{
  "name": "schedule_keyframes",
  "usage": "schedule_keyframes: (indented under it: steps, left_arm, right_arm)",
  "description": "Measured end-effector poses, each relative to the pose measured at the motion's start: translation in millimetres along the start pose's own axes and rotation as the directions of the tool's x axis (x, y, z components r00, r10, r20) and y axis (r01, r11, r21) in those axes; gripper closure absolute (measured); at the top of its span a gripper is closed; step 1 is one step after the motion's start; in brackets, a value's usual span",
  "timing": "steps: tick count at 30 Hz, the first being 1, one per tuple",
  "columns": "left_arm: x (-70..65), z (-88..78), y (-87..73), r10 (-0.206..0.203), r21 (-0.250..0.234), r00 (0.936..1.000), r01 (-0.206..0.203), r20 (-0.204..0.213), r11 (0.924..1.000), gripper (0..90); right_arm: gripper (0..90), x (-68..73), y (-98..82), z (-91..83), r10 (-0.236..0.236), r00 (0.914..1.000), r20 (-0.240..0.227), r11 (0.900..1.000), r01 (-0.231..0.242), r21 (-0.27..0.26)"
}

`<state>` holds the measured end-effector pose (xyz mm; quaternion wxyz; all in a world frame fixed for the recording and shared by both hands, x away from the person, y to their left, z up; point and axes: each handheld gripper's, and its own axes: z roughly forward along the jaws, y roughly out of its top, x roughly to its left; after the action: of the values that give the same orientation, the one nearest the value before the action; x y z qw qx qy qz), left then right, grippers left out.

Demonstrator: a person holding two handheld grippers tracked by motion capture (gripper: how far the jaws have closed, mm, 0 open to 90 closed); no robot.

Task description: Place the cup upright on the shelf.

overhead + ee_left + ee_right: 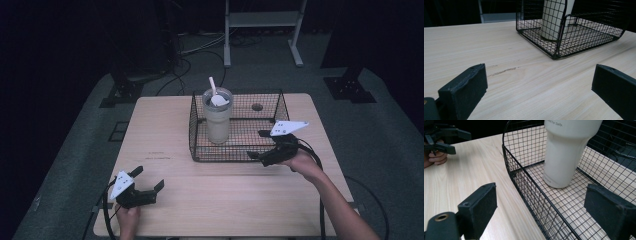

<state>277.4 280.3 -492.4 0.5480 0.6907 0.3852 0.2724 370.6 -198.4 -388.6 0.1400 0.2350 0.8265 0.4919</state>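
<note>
Right hand-held gripper (261, 145) hovers at the near right side of the wire basket (280, 102), its jaws spread wide and holding nothing; in the right gripper view they straddle the basket's near wall, one jaw outside over the table (165, 125) and the other over the mesh floor, which suggests it is lined up to reach in for the tumbler (217, 117). Left hand-held gripper (148, 182) rests low at the near left corner of the table, also open and empty, well apart from the basket, probably parked out of the way while the right one works. The tumbler stands upright on the mesh floor toward the left end of the basket, near its left wall. It is a tall cream-white cup that narrows to a slimmer base, with small grey lettering near the top, a clear lid, and a white spoon-like utensil (215, 92) sticking out and leaning left. Its smooth, tapered body looks likely to slip unless gripped squarely.
</note>
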Motion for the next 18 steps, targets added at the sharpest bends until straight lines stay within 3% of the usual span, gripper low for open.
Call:
schedule_keyframes:
  steps: [18]
  left_arm:
    - [-0.1, 0.1, 0.0, 0.002, 0.001, 1.0000, -0.002, -0.001, 1.0000, 0.0]
  right_arm:
    - [10.4, 11.9, -18.9, -13.5, -0.003, 1.0000, -0.006, 1.000, 0.003, 0.001]
